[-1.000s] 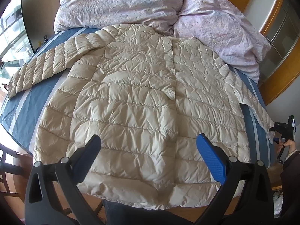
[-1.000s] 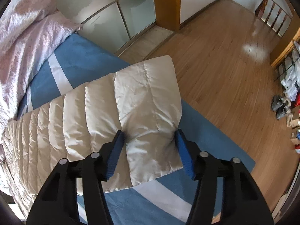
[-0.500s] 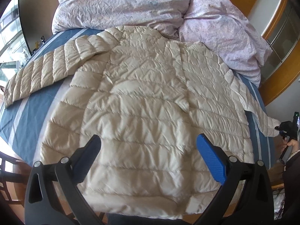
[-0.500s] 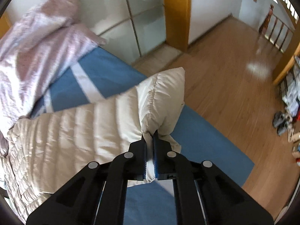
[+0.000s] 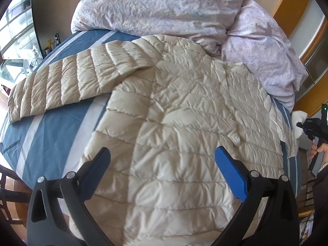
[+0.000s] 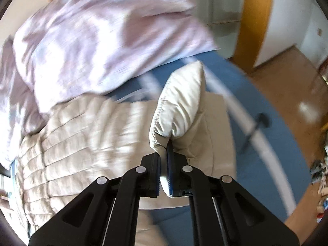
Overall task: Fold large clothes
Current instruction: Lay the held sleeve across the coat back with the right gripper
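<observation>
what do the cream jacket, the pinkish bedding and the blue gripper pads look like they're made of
Jacket: probably thin synthetic shell, nylon-like, over soft fill; satin sheen, stitched puffy channels, fine crinkles.
Pinkish bedding: looks like woven cotton or a blend; matte, softly rumpled, faint small print.
Pads on the left gripper: likely moulded rubber or plastic; dull blue face with fine texture.

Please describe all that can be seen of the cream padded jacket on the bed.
The cream quilted jacket looks like a shiny, puffy down coat, stitched in diamonds and horizontal bands. It lies spread flat on the blue striped bedsheet, its collar end against the pink duvet. One sleeve stretches out flat. The other sleeve's cuff is lifted, pinched in the right gripper.
</observation>
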Demonstrator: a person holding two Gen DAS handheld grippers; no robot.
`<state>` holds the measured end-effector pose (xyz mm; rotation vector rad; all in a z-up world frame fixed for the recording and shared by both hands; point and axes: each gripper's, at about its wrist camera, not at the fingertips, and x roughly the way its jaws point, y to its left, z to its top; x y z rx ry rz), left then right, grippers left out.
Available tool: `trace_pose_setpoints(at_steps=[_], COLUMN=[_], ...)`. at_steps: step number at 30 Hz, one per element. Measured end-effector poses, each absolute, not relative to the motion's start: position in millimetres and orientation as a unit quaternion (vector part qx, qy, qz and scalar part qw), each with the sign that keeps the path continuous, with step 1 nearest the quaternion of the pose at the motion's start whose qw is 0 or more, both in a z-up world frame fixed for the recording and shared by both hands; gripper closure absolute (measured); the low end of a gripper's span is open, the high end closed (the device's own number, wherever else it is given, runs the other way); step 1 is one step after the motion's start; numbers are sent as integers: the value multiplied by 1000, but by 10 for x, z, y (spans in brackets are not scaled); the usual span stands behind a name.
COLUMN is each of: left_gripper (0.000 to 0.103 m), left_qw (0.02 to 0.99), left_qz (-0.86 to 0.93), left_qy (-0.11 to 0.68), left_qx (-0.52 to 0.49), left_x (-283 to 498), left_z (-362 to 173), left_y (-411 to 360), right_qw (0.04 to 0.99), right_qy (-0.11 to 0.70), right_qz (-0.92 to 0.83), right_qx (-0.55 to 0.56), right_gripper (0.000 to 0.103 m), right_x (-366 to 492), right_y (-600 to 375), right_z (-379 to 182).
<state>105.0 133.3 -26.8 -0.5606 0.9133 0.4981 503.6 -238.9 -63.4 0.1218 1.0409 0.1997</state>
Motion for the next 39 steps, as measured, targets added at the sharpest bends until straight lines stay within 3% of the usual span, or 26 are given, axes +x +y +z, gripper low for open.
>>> trace_pose_setpoints(at_steps=[16, 32, 34, 36, 39], left_gripper=[2, 2, 2, 2, 2], left_qw=[813, 802, 802, 803, 802], left_qz=[267, 287, 288, 290, 294], left_qy=[431, 427, 425, 423, 420], left_qx=[-286, -304, -305, -304, -305], left_x=[883, 664, 636, 606, 567], left_z=[-383, -438, -434, -425, -422], left_y=[1898, 2161, 2175, 2196, 2234], right_qw=[804, 768, 761, 755, 761], right_qy=[548, 559, 562, 561, 539], right_qz=[231, 309, 320, 337, 360], right_qx=[-25, -51, -53, -35, -6], right_gripper=[97, 96, 86, 55, 49], right_x=[4571, 4107, 4080, 4073, 4084], right_y=[-194, 721, 760, 747, 710], right_z=[-949, -969, -951, -887, -700])
